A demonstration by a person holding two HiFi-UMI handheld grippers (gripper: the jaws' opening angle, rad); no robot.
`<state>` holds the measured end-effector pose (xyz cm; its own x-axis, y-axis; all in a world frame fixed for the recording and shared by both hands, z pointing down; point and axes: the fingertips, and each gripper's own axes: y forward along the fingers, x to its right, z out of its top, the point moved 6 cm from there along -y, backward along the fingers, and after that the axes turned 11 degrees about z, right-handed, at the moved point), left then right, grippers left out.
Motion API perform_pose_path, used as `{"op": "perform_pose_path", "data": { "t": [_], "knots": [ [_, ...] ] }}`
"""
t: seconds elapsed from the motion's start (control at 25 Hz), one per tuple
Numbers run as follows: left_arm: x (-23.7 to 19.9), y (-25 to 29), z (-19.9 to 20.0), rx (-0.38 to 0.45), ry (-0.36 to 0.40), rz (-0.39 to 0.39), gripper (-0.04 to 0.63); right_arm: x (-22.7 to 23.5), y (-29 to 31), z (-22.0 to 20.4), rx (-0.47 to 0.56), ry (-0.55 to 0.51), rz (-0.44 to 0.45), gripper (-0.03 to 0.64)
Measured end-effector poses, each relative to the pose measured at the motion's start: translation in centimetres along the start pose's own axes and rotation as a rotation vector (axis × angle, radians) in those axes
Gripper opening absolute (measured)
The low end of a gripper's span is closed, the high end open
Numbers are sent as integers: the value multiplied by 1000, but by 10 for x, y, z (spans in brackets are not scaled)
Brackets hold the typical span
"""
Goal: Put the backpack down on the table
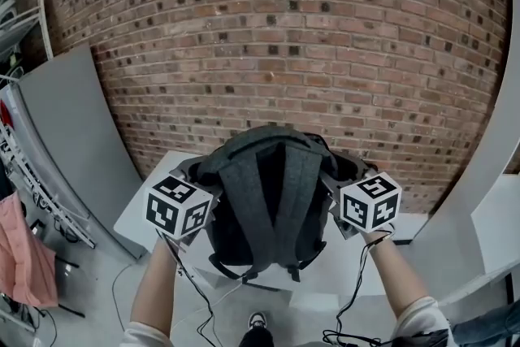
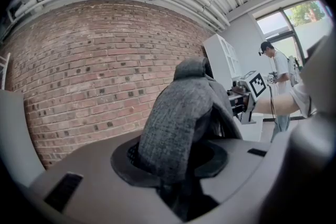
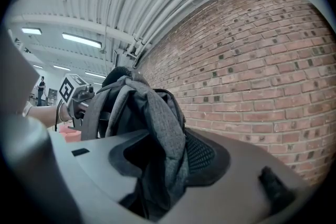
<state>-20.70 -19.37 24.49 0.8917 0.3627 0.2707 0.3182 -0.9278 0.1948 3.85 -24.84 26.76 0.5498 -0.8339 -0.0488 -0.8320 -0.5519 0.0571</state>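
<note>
A dark grey backpack (image 1: 268, 207) hangs between my two grippers with its shoulder straps facing me, over the near part of the white table (image 1: 142, 219). Whether its bottom touches the table is hidden. My left gripper (image 1: 201, 201) grips the bag's left side and is shut on a fold of grey fabric (image 2: 178, 123), which fills the gap between its jaws (image 2: 176, 176). At the bag's other side, my right gripper (image 1: 345, 206) is shut on fabric near a zipper (image 3: 160, 128), bunched between its jaws (image 3: 157, 181).
A brick wall (image 1: 276, 36) stands right behind the table. A grey panel (image 1: 77, 134) leans at the left and a white panel (image 1: 487, 166) at the right. Pink cloth (image 1: 24, 248) hangs at far left. Cables trail below. A person (image 2: 275, 76) stands far off.
</note>
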Motion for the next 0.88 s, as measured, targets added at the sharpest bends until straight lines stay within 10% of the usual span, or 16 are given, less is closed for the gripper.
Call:
{"op": "perform_pose_path", "data": {
  "t": [0.88],
  "knots": [
    [-249, 129, -65, -72, -19, 168, 146, 90, 324, -13, -23, 44, 178, 179]
  ]
}}
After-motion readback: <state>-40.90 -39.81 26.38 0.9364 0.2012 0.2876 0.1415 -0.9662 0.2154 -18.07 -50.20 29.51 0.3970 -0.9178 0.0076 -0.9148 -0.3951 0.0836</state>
